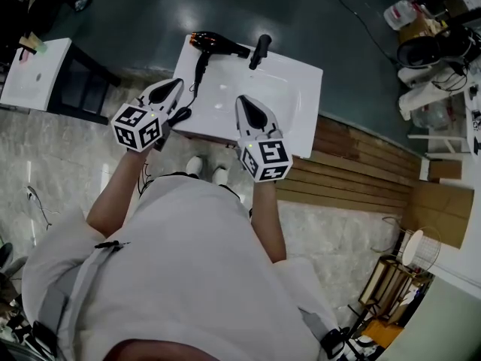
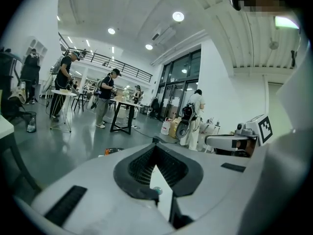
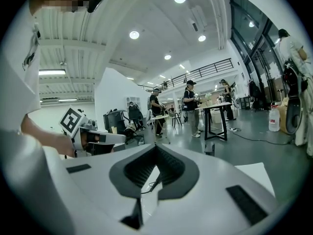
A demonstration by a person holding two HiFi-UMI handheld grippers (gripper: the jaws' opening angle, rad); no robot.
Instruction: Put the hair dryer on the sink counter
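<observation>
**Head view, looking steeply down.** A white rectangular ceramic sink counter [image 1: 304, 115] with a shallow basin stands on a dark glossy floor [image 1: 135, 13]. The black hair dryer with a copper-orange end [image 1: 216, 45] lies on its side along the counter's far rim, at the back left corner. Its orange end points left, and its other end lies just beside a black lever faucet [image 1: 259, 51]. A black cord [image 1: 198, 72] runs from the dryer along the counter's left part to a black plug [image 1: 180, 115] near the front left corner.

**Left claw** [image 1: 176, 83]. It is white-bodied with black pads and is held over the counter's front left part, close to the cord. It is well apart from the hair dryer. Its jaws are pressed together with nothing between them.

**Right claw** [image 1: 242, 100]. It is held over the front half of the basin, with its tip towards the far rim. Its jaws also meet at the tips and pinch nothing.

**Surroundings.** A strip of brown wooden planks [image 1: 361, 168] adjoins the counter on the right. A second white counter top [image 1: 34, 74] stands to the left. Both gripper views look out over a bright hall where several people [image 2: 106, 94] stand at dark-legged tables [image 3: 217, 114].
</observation>
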